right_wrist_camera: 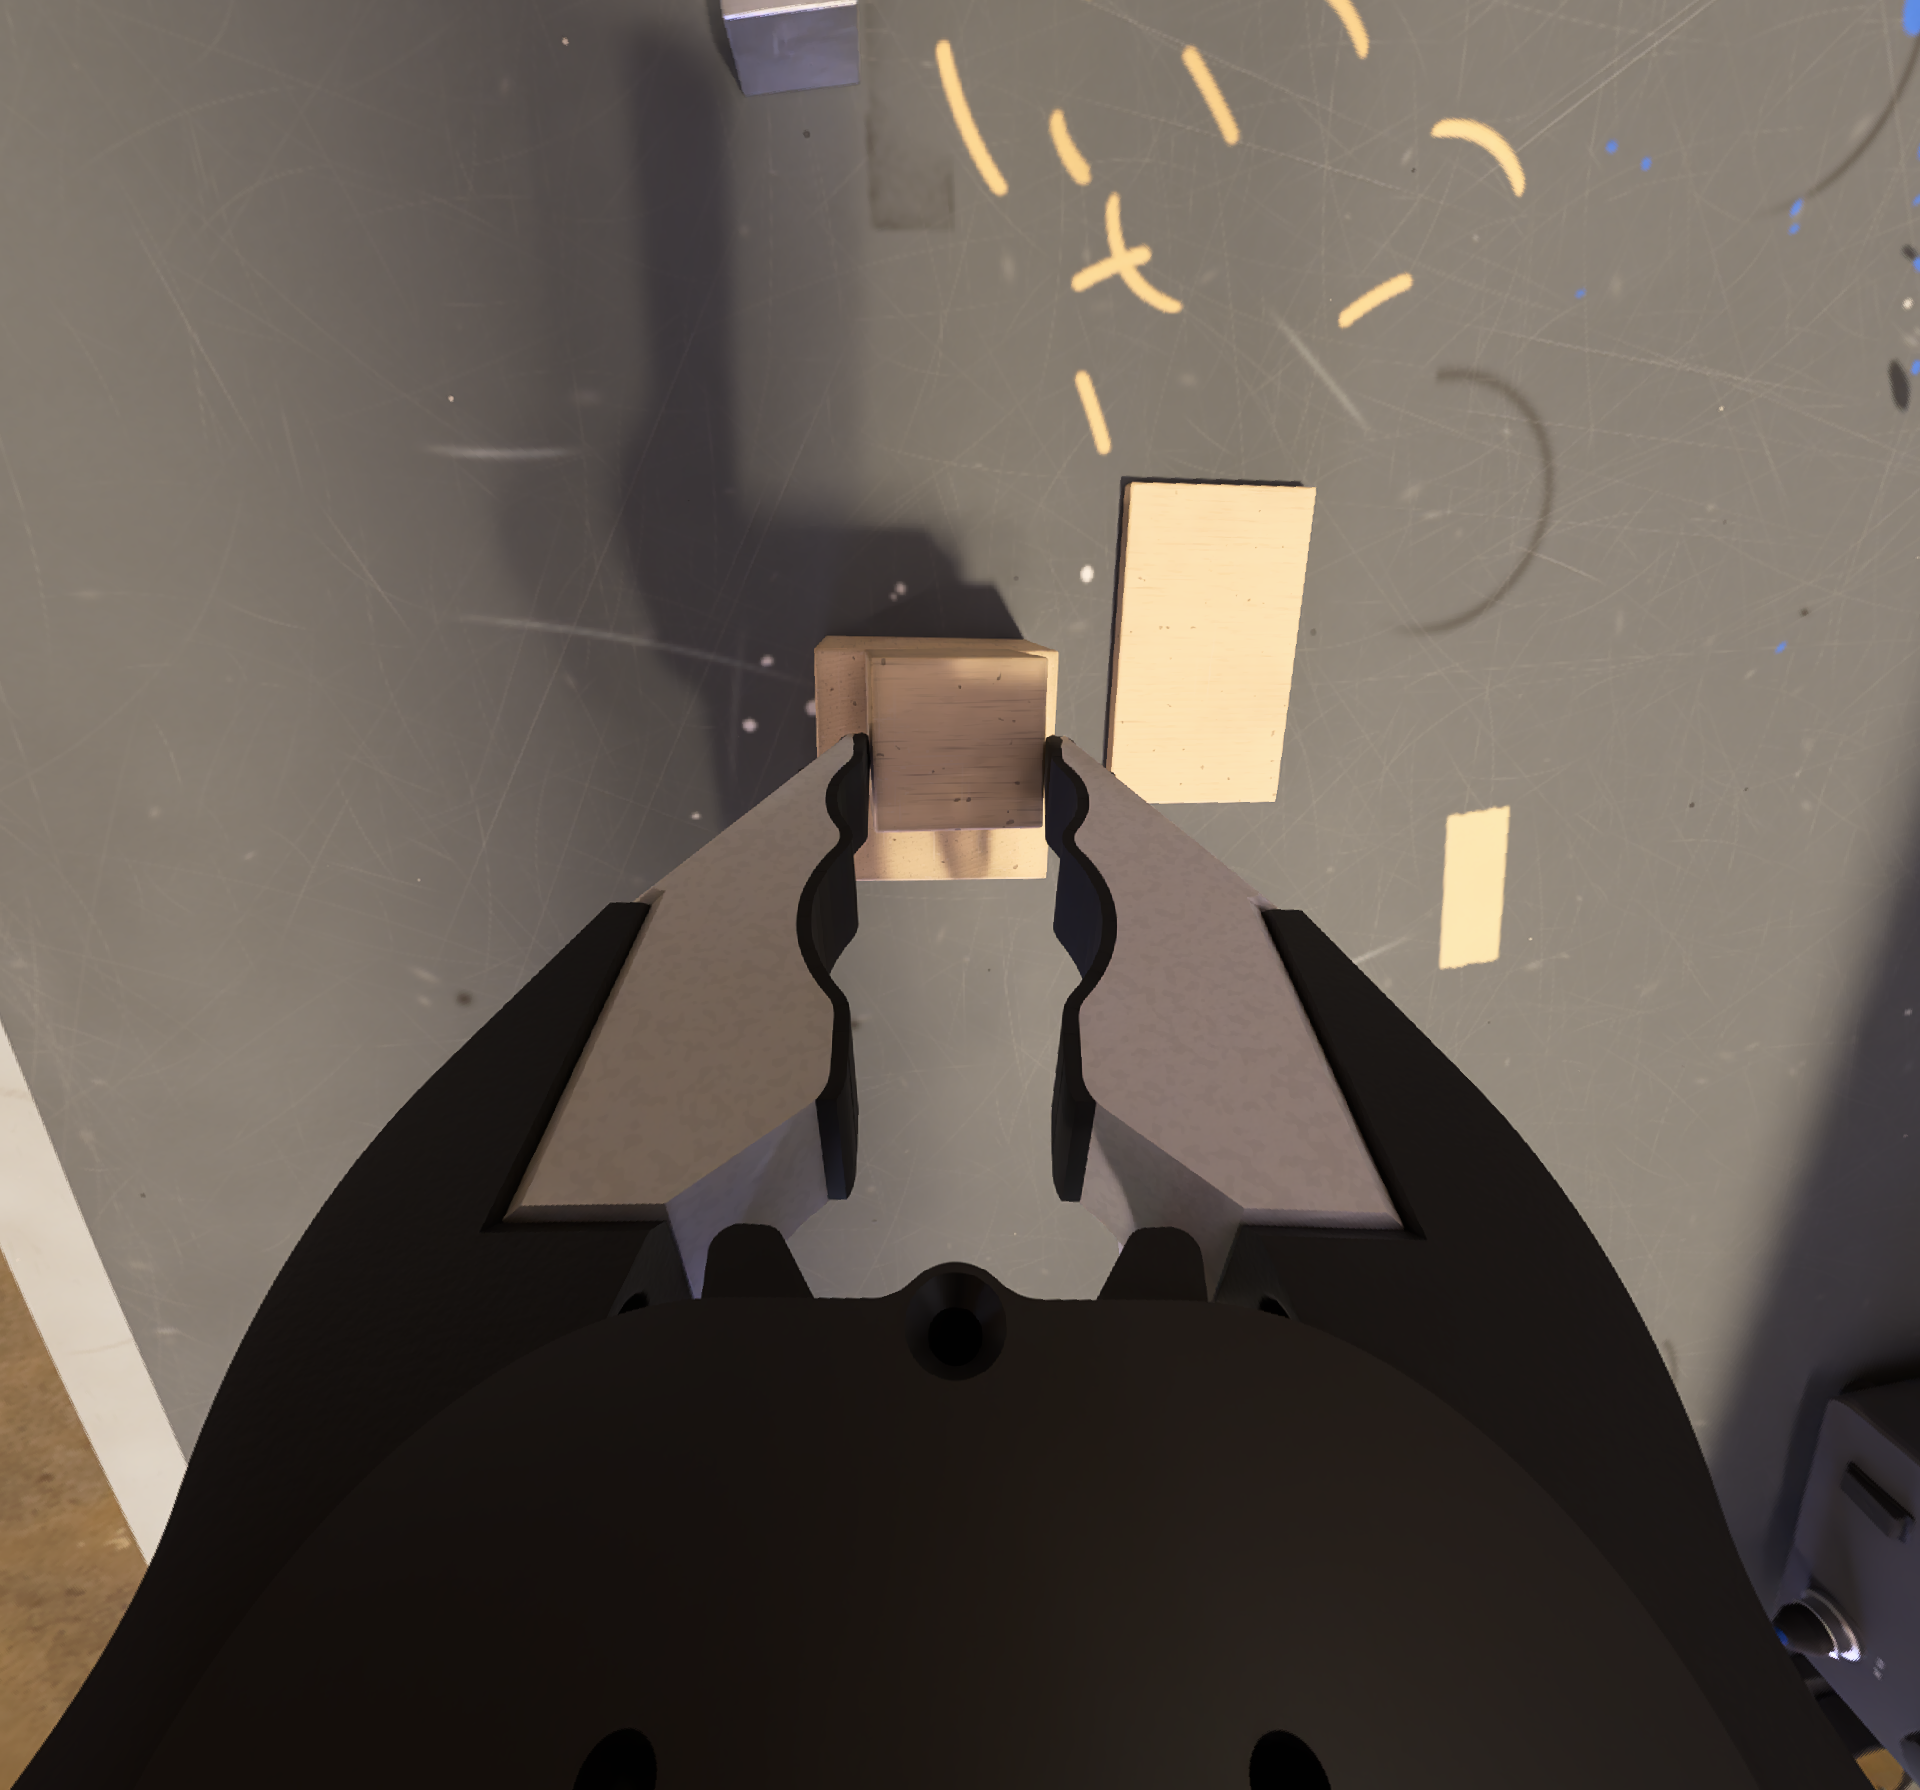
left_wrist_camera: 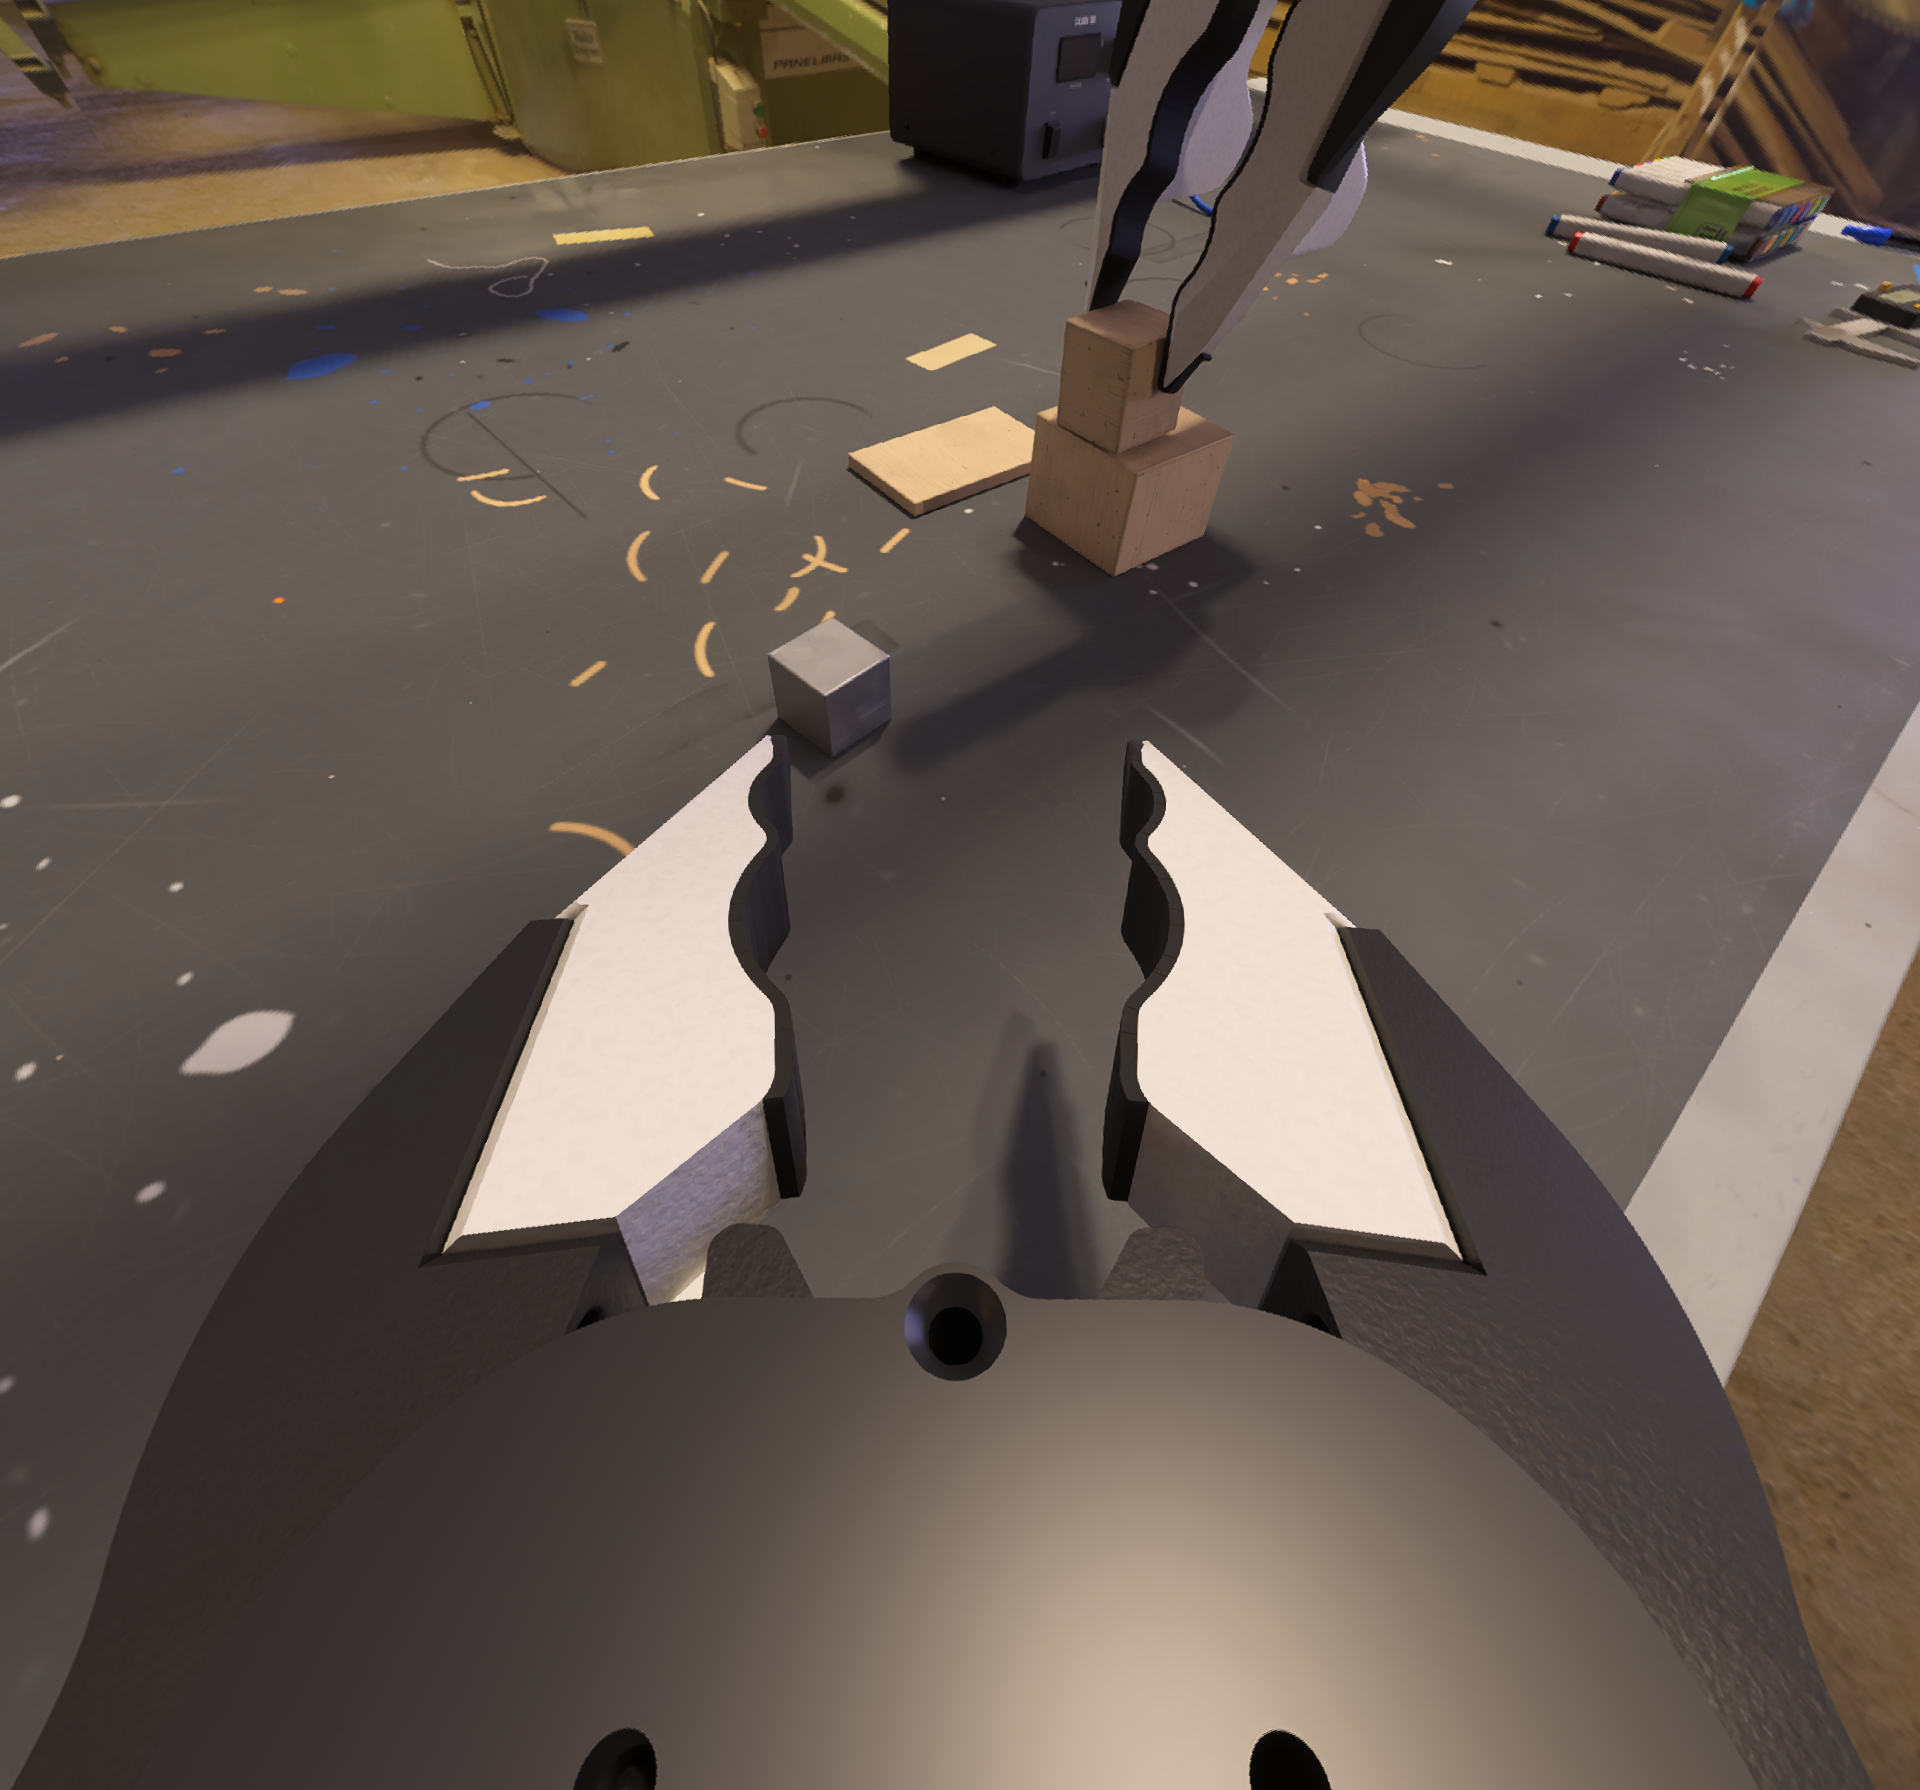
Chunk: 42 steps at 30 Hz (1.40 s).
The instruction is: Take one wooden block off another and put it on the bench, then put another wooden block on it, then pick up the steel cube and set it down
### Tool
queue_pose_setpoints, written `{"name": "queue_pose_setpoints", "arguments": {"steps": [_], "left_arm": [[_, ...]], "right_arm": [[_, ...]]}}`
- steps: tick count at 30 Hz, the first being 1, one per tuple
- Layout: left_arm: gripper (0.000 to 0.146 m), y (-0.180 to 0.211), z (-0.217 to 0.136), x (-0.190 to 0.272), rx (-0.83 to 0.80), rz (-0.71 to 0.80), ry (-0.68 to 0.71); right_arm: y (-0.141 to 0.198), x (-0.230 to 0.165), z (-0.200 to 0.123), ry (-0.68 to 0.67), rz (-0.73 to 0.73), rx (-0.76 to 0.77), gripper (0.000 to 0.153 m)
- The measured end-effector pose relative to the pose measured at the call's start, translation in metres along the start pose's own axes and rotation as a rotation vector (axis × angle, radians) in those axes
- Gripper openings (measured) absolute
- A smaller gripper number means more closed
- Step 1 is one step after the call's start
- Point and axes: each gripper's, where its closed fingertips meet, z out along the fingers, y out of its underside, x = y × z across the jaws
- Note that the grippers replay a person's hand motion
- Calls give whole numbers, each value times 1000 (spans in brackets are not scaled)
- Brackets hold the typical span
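A small wooden block [left_wrist_camera: 1112, 369] sits on a larger wooden block [left_wrist_camera: 1122, 493] on the dark bench. My right gripper [left_wrist_camera: 1141, 338] comes down from above. Its two fingertips press the small block's opposite sides, and the block still rests on the larger one. In the right wrist view the gripper [right_wrist_camera: 954, 743] holds the small block [right_wrist_camera: 956, 722] over the larger block [right_wrist_camera: 840, 691]. A thin flat wooden board [left_wrist_camera: 940, 457] lies beside the stack. The steel cube [left_wrist_camera: 831, 696] stands on the bench just ahead of my left gripper [left_wrist_camera: 956, 753], which is open and empty.
A dark box-shaped device [left_wrist_camera: 997, 73] stands at the bench's far edge. Markers and a green box [left_wrist_camera: 1683, 223] lie at the far right. The bench's pale edge [left_wrist_camera: 1766, 1065] runs along the right. Tan tape strips and paint marks dot the surface.
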Motion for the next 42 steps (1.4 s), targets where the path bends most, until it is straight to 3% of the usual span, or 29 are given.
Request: {"name": "queue_pose_setpoints", "arguments": {"steps": [9,11,16,23,29,36,38,40,42], "left_arm": [[64,1,-1,-2,-2,-3,-7],[64,1,-2,-2,-2,-5,-8],[64,1,-2,-3,-4,-3,-10],[64,2,-5,-3,-3,-18,-14],[64,2,-12,-6,2,-15,-35],[64,8,-32,-11,0,-28,-71],[65,11,-39,-12,-3,-38,-76],[65,13,-44,-13,-9,-41,-79],[65,15,-48,-14,-15,-39,-81]], "right_arm": [[1,-1,1,6,-6,-7,33],[-1,0,1,8,-5,0,57],[-6,2,-9,28,-5,28,63],[-59,-5,-30,52,-10,188,71],[-107,-28,9,0,-92,167,72],[-125,-33,69,-82,-118,52,72],[-124,-34,79,-98,-123,15,67],[-124,-34,82,-98,-138,4,30],[-127,-33,71,-117,-141,33,26]]}}
